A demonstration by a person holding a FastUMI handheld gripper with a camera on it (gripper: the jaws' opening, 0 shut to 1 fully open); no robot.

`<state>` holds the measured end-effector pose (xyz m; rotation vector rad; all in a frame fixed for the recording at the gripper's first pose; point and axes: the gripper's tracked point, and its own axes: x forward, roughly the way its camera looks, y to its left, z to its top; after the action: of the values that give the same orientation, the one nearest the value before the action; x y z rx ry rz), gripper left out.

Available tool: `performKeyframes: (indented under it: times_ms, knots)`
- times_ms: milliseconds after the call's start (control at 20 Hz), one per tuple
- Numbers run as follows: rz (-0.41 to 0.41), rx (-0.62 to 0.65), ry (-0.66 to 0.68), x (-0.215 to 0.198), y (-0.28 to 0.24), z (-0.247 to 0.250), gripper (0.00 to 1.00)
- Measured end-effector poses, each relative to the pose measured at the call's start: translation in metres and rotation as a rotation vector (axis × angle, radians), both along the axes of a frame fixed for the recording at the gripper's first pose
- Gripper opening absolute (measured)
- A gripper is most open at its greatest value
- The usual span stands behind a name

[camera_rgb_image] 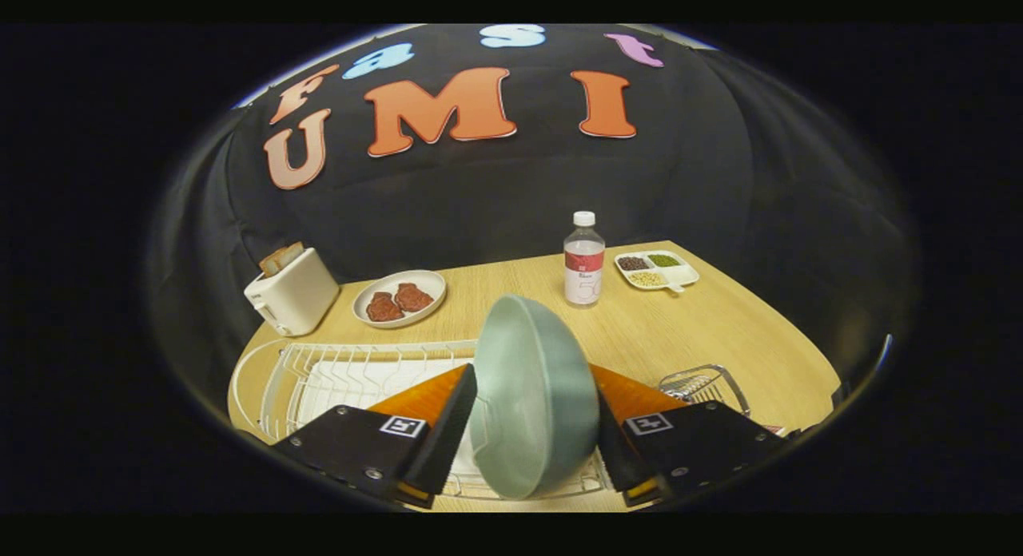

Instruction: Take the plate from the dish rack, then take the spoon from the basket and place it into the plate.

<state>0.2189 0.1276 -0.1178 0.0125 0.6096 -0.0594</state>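
Note:
A grey-green plate (pixel 531 396) stands on edge between my two fingers, its rounded underside turned to the right. My gripper (pixel 532 374) is shut on the plate, one finger pressing each face. Under and to the left of it lies the white wire dish rack (pixel 344 376). A small wire basket (pixel 705 383) sits just right of the right finger; something metallic lies inside, but I cannot make it out as a spoon. The plate's lower rim is close over the rack's front wires; I cannot tell whether it touches them.
Further back on the wooden table (pixel 743 332) stand a white toaster (pixel 292 292) with bread slices, a white dish (pixel 400 298) holding two brown pieces, a clear bottle (pixel 584 260) with a white cap, and a divided tray (pixel 657 269) of grains.

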Motion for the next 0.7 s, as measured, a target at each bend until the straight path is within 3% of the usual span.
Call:
performKeyframes:
  times_ms: [250, 700]
  knots:
    - [-0.034, -0.097, 0.035, -0.002, 0.0, -0.003, 0.33]
    - [-0.027, -0.247, 0.001, -0.002, 0.01, 0.025, 0.29]
